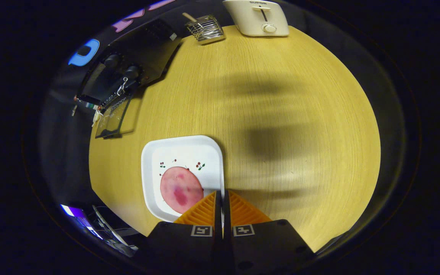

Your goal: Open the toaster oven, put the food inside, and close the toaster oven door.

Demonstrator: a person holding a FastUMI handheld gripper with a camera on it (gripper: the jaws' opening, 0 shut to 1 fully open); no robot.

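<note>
A round pink slice of food [181, 190] lies on a white square plate [183, 152] with small berry prints, on the wooden table. My gripper [220, 195] is shut, and the plate's right rim runs into the thin gap between its two fingertips, so both fingers pinch that rim. The food lies just left of the fingers. Far beyond the plate, at the table's far left edge, stands the black toaster oven [128, 65]. Its glass door [112, 117] is swung open and points toward the plate. I cannot tell whether the plate is off the table.
A wire rack [205, 28] with a wooden handle and a cream pop-up toaster [259, 17] stand at the table's far edge. The bare wooden tabletop [281, 114] spreads to the right of the plate and between the plate and the oven.
</note>
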